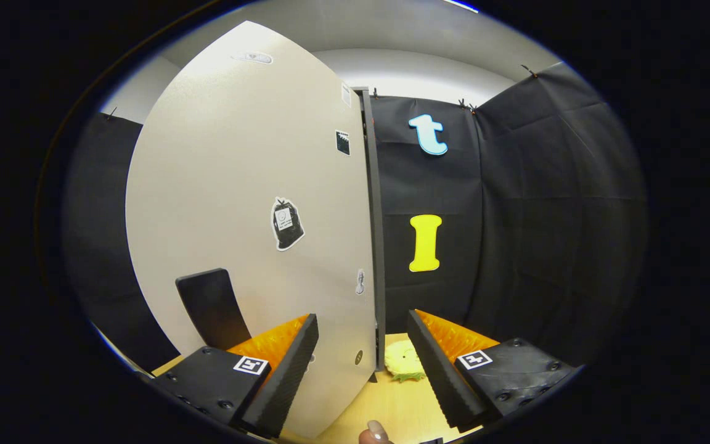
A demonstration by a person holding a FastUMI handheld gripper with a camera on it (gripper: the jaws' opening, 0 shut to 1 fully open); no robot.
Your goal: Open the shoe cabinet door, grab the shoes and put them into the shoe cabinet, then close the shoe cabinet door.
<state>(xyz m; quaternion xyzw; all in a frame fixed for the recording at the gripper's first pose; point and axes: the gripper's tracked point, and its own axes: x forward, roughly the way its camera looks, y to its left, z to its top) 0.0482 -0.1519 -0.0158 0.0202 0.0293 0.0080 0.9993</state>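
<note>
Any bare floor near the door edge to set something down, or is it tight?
Bare wood floor runs between the open fingers of the gripper, from the fingertip up to the shoe lying at the door edge. Beside that edge, toward the black cloth, it looks passable. Tight spot: the near finger sits close against the door face.

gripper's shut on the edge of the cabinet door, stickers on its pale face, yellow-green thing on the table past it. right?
Not quite. In the gripper view the gripper is open: its fingers stand wide apart, with the edge of the cabinet door in the gap, pressed by neither. The stickers on the pale face and the yellow-green thing on the table are as you say.
</note>
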